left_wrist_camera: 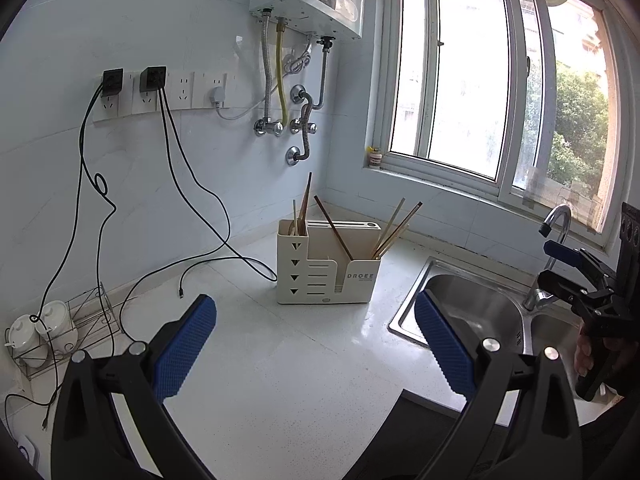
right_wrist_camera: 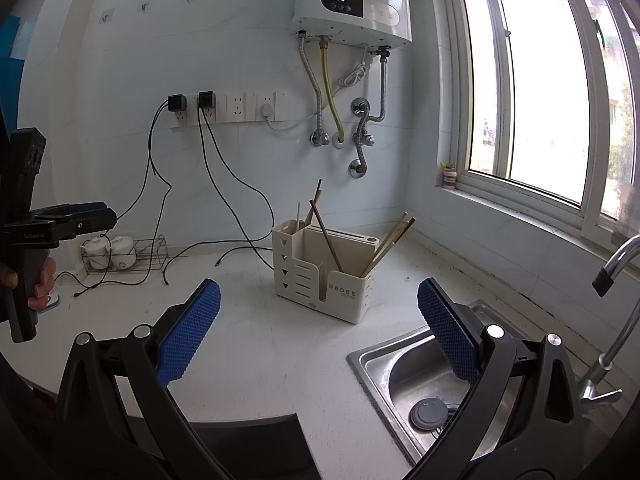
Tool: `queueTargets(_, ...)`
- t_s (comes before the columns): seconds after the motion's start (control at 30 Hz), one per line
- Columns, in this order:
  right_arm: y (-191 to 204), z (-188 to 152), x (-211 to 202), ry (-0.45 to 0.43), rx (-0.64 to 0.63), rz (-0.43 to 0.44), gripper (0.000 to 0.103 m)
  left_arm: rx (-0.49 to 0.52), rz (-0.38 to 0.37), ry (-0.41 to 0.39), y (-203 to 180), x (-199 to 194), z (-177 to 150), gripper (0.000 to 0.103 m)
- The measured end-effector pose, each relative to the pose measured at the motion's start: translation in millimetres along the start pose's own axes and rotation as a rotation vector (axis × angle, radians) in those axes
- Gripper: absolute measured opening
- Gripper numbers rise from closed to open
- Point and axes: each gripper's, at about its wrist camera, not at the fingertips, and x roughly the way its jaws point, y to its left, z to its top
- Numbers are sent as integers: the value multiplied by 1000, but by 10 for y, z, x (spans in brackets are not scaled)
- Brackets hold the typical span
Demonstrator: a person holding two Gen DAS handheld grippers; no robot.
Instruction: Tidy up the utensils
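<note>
A cream utensil holder (left_wrist_camera: 328, 268) (right_wrist_camera: 320, 280) stands on the white counter near the back corner. Its front right slot holds a dark brown chopstick (left_wrist_camera: 332, 226) (right_wrist_camera: 326, 240) and several pale chopsticks (left_wrist_camera: 394, 228) (right_wrist_camera: 390, 242), all leaning. More sticks (left_wrist_camera: 302, 208) (right_wrist_camera: 312, 208) stand in its tall left compartment. My left gripper (left_wrist_camera: 315, 300) is open and empty, well short of the holder. My right gripper (right_wrist_camera: 319, 285) is also open and empty, hovering by the sink's edge. Each gripper shows at the side of the other's view, held by a hand.
A steel sink (left_wrist_camera: 472, 308) (right_wrist_camera: 384, 364) with a faucet (left_wrist_camera: 556, 220) (right_wrist_camera: 616, 264) lies to the right. Black cables (left_wrist_camera: 192, 200) (right_wrist_camera: 224, 184) trail from wall sockets across the counter. A wire rack with white jars (left_wrist_camera: 48, 328) (right_wrist_camera: 116, 252) sits at the left.
</note>
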Motion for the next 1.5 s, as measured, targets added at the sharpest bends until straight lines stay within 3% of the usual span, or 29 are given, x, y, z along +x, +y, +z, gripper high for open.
queueTargets(0.1, -27, 9, -16, 7, 18, 10, 95, 27, 45, -3, -61, -23, -50, 98)
queueTargets(0.77, -92, 2, 43, 11, 25, -21, 95, -5, -9, 28, -7, 62, -7, 98)
queueTargets(1.5, -174, 2, 61, 3, 30, -36, 95, 53, -13, 33, -180, 117, 3, 98)
